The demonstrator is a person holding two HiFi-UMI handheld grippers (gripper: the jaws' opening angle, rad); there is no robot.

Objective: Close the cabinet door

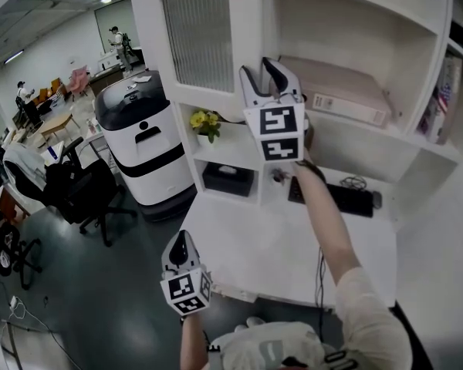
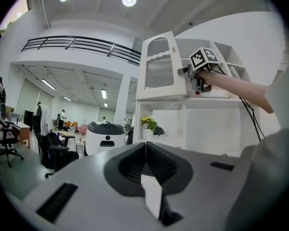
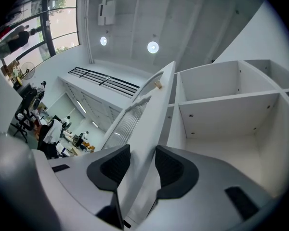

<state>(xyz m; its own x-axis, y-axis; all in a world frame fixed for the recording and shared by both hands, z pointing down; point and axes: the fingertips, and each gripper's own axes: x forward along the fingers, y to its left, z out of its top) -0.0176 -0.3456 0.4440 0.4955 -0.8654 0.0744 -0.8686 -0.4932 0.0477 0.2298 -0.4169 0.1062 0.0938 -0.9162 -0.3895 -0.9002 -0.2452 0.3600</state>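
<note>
The white cabinet door [image 1: 201,37] with a ribbed glass panel stands swung out to the left of the open white cabinet [image 1: 370,14]. My right gripper [image 1: 266,72] is raised to the door's free edge. In the right gripper view its jaws [image 3: 143,155] straddle that door edge [image 3: 149,114], standing open around it without visibly pressing. My left gripper [image 1: 179,249] hangs low in front of the desk, and its jaws [image 2: 145,148] are shut on nothing. In the left gripper view, the door [image 2: 159,69] and the right gripper's marker cube [image 2: 202,57] show from the side.
A white wheeled machine [image 1: 143,141] stands left of the cabinet. Yellow flowers [image 1: 204,120] and a black box [image 1: 228,178] sit in lower shelves. A keyboard [image 1: 347,197] lies on the white desk [image 1: 255,260]. Books [image 1: 347,106] lie inside the cabinet. A black office chair [image 1: 77,187] stands left.
</note>
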